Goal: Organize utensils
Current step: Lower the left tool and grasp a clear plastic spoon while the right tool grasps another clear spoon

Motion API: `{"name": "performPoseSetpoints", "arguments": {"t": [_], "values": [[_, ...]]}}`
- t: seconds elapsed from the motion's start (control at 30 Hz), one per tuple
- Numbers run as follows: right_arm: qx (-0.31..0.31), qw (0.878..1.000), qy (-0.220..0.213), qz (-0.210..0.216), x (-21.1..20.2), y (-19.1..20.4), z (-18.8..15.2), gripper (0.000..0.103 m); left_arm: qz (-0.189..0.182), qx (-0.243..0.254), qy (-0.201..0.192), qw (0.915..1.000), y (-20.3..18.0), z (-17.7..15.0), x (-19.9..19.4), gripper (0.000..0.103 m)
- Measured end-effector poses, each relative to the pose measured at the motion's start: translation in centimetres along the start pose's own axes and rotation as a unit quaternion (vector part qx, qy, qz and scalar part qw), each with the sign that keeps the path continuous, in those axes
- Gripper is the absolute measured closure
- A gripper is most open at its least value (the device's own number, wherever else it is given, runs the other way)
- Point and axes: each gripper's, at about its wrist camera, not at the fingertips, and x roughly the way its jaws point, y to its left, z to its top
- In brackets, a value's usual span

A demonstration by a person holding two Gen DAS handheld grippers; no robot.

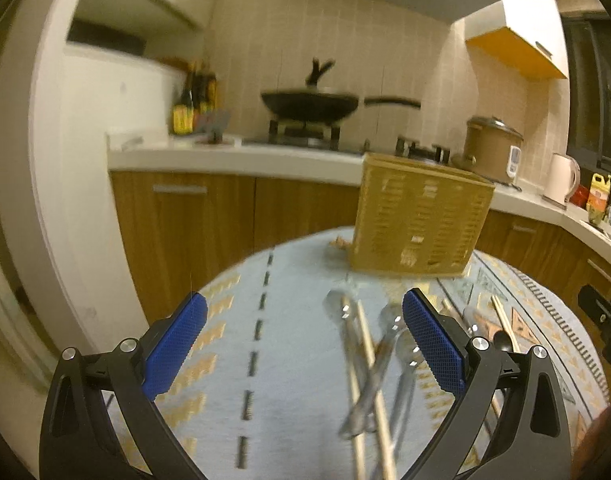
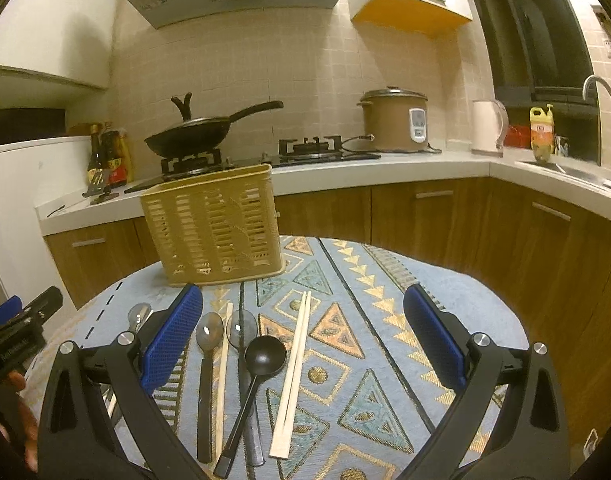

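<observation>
Nothing is picked up yet. The left gripper [image 1: 305, 344] and right gripper [image 2: 303, 340] both hover with jaws wide open and empty. The spoons [image 2: 209, 336], a black ladle [image 2: 264, 356] and chopsticks [image 2: 295, 376] lie between and below the right jaws; the slotted basket [image 2: 213, 226] stands beyond them. Next, probably close on one utensil and carry it to the basket. The worktop [image 2: 385, 320] wears a patterned cloth, in a kitchen.
</observation>
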Motion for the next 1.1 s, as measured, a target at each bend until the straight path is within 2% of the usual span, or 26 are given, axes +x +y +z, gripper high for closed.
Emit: {"name": "performPoseSetpoints", "arguments": {"t": [0.07,0.1,0.13,0.2,0.3,0.33,0.4,0.47,0.6,0.67,0.73,0.8,0.93,1.1], "values": [[-0.006,0.999,0.032,0.005,1.0,0.1,0.0,0.007,-0.037,-0.004,0.059,0.9976,1.5,0.8,1.7,0.008],[-0.011,0.999,0.049,0.008,1.5,0.2,0.0,0.007,-0.061,0.000,0.087,0.9944,1.9,1.1,2.5,0.013],[-0.015,0.998,0.059,0.008,1.8,0.3,-0.1,0.007,-0.075,0.002,0.105,0.9916,2.0,1.2,3.1,0.023],[-0.031,0.996,0.081,0.009,2.5,0.7,0.0,0.012,-0.091,0.006,0.144,0.9854,2.3,1.5,4.6,0.033],[-0.051,0.992,0.112,0.028,3.2,1.3,0.2,0.024,-0.142,0.004,0.215,0.9663,2.4,1.4,7.4,0.034],[-0.058,0.990,0.124,0.035,3.5,1.4,0.3,0.027,-0.162,0.002,0.236,0.9580,2.3,1.3,8.3,0.039],[-0.068,0.986,0.144,0.045,4.1,1.6,0.5,0.037,-0.171,0.008,0.253,0.9521,1.7,1.2,9.3,0.049],[-0.074,0.981,0.170,0.055,5.0,1.4,0.9,0.044,-0.175,0.033,0.257,0.9499,0.5,1.1,9.3,0.050],[-0.067,0.967,0.228,0.087,7.4,0.6,1.9,0.057,-0.196,0.104,0.280,0.9341,-2.6,0.8,9.8,0.051],[-0.061,0.956,0.266,0.106,9.0,0.2,2.8,0.058,-0.199,0.133,0.300,0.9236,-4.3,0.7,10.2,0.057],[-0.057,0.945,0.296,0.126,10.1,0.2,3.4,0.058,-0.200,0.149,0.324,0.9128,-5.4,0.4,11.3,0.069],[-0.055,0.931,0.329,0.150,11.5,0.7,3.7,0.058,-0.201,0.152,0.346,0.9039,-5.9,0.4,12.4,0.071],[-0.070,0.916,0.362,0.155,13.5,2.0,3.8,0.058,-0.205,0.157,0.376,0.8901,-6.3,0.3,13.9,0.080],[-0.077,0.899,0.402,0.155,15.9,3.0,3.5,0.058,-0.205,0.169,0.395,0.8793,-7.3,0.1,15.2,0.081]]}}
